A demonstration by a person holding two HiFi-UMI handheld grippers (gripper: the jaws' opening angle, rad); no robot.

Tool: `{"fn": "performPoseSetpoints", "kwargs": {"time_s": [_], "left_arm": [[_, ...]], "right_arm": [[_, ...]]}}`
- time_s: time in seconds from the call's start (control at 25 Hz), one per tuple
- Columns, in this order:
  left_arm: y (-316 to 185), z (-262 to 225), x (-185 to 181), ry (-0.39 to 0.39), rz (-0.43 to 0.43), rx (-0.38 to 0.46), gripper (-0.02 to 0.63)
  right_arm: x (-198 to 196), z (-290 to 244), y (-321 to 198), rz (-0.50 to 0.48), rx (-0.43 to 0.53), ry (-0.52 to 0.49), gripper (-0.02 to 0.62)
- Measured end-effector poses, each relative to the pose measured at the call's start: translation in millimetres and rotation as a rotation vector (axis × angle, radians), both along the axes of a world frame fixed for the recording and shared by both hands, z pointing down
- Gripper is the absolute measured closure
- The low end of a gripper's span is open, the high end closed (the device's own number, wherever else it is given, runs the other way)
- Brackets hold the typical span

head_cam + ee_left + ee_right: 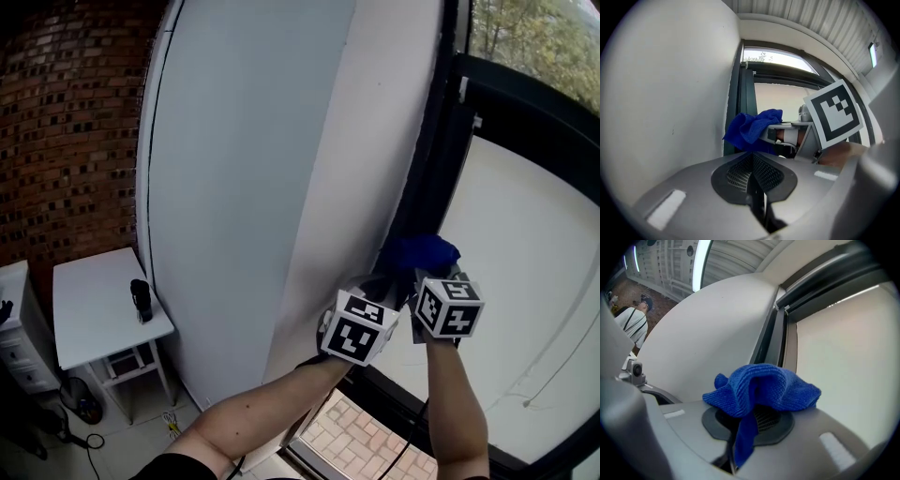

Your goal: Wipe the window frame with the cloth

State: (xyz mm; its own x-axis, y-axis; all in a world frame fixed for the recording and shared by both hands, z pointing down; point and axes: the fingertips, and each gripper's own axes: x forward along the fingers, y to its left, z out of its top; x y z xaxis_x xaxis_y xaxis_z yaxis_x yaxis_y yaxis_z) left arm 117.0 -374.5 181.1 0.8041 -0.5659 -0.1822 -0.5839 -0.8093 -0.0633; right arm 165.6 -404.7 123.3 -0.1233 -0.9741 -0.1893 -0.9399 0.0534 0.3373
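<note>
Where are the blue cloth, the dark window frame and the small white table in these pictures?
blue cloth (764, 385): right gripper view, its bunched top fold.
window frame (433, 141): head view, the dark upright bar.
white table (94, 309): head view, bare part of its top.

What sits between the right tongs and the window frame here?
The blue cloth, clamped in the shut right tongs, bunches toward the dark window frame; the right gripper view shows it.

Indoor room of loft or studio type. Evidence: exposed brick wall (66, 122), tall dark window frame (441, 169) with trees (534, 37) outside. Slatted ceiling (820, 23) carries a strip light (701, 263).
</note>
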Motion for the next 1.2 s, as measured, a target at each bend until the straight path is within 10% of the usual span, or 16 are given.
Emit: {"fn": "performPoseSetpoints", "kwargs": {"time_s": [1.2], "left_arm": [[-4.0, -121.9, 14.1, 0.087, 0.072, 0.131, 0.614]], "right_arm": [[-3.4, -197.0, 12.6, -0.051, 0.21, 0.045, 0.54]]}}
